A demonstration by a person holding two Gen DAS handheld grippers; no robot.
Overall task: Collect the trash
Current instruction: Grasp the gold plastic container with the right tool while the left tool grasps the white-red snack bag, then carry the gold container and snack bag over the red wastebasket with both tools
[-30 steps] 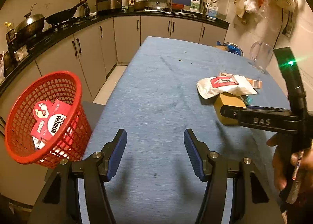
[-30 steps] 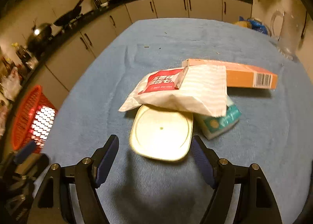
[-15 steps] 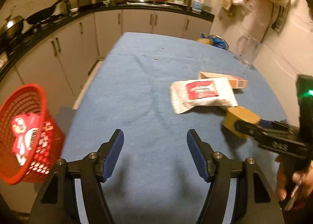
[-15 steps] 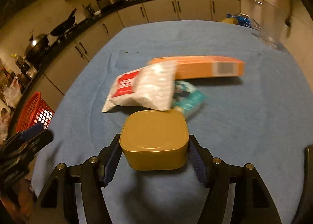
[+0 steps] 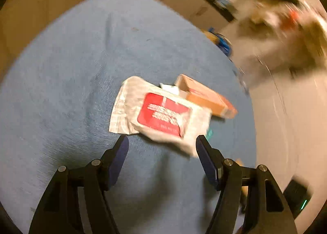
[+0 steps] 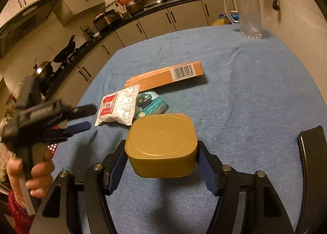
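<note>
My right gripper is shut on a gold square tin, held a little above the blue tablecloth with its shadow underneath. Beyond the tin lie a white pouch with a red label, a teal packet and a long orange box. The left wrist view is blurred. In it my left gripper stands open just short of the white pouch, whose near edge reaches between the fingertips without touching them. The orange box lies behind it. From the right wrist view the left gripper points at the pouch.
A glass mug stands at the table's far right corner. A red basket shows below the table's left edge, behind a hand. Kitchen counters with pans run along the left and back. A black object sits at the right edge.
The right gripper closed on the gold tin and lifted it off the table, away from the pile. The left gripper swung right from the basket side to the white pouch, and its jaws widened.
</note>
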